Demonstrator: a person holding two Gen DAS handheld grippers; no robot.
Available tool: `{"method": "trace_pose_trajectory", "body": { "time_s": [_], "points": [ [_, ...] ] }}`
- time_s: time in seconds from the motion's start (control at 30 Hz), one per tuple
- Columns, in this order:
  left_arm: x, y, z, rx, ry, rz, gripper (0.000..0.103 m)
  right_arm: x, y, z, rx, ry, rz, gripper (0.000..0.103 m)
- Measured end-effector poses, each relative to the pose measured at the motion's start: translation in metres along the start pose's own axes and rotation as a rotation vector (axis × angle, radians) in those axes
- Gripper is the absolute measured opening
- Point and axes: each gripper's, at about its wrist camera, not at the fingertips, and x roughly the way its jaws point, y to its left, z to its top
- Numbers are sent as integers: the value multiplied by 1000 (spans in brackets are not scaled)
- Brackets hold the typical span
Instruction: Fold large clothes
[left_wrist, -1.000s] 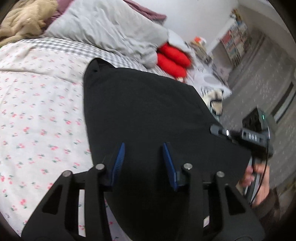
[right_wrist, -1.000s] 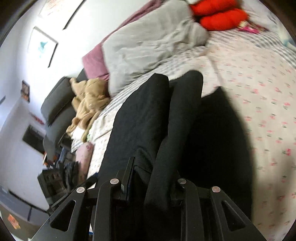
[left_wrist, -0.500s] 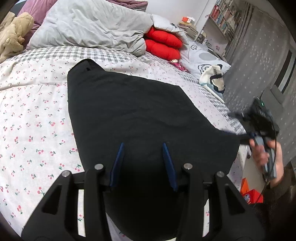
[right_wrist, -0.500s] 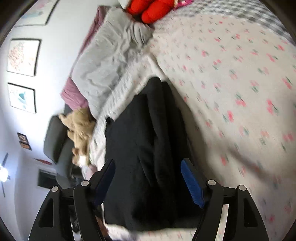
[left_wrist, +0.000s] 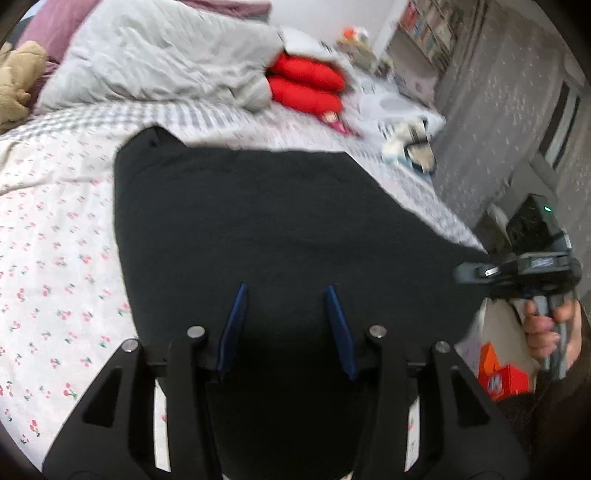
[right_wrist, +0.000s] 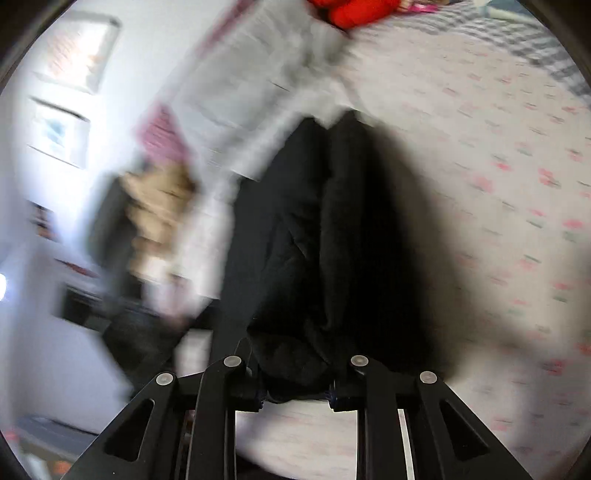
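A black garment (left_wrist: 258, 229) is spread over the flowered bedsheet (left_wrist: 55, 258), reaching from near the checked strip at the head of the bed to the near edge, where it runs under the left gripper (left_wrist: 286, 321); its right corner is drawn out past the bed's right edge and is held there by the right gripper (left_wrist: 476, 273), which is seen in the left wrist view with a hand (left_wrist: 546, 328) around its handle; in the right wrist view, which is badly blurred, bunched black cloth (right_wrist: 295, 362) is seen pressed between the two fingers of the right gripper (right_wrist: 295, 397), so that it is clamped on the garment; the left gripper's blue-padded fingers (left_wrist: 236, 317) are held apart above the cloth, and nothing is gripped between them; whether they touch the fabric cannot be told; a grey duvet (left_wrist: 159, 62) is heaped at the head of the bed, with two red cushions (left_wrist: 303, 88) beside it toward the right edge; a tan plush toy (left_wrist: 18, 81) lies at the far left corner; an orange box (left_wrist: 502, 376) is seen below the bed's right edge.
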Motion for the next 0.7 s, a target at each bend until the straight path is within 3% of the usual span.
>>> {"method": "trace_pose_trajectory", "body": {
  "time_s": [0.07, 0.1, 0.2, 0.27, 0.37, 0.43, 0.57, 0.7],
  "points": [
    [12, -5, -11, 35, 43, -5, 47, 37, -18, -8, -13, 109, -190, 38],
    [17, -9, -18, 66, 52, 24, 47, 44, -22, -9, -10, 131, -213, 42],
    [17, -26, -20, 166, 49, 111, 48, 25, -19, 0, -7, 94, -181, 56],
    [9, -30, -13, 175, 38, 112, 51, -1, -12, 9, 3, -1, -151, 61],
    [0, -28, 0, 157, -16, 94, 55, -23, 8, 28, -30, -152, -109, 65],
    [1, -23, 9, 137, -43, 100, 57, -20, 20, 42, -56, -193, -72, 65],
    [14, -3, 24, 55, -70, 113, 57, 29, 37, 78, -69, -160, -48, 65],
    [34, 10, 29, -12, -55, 102, 57, 72, 21, 90, -42, -140, -175, 64]
  ]
}}
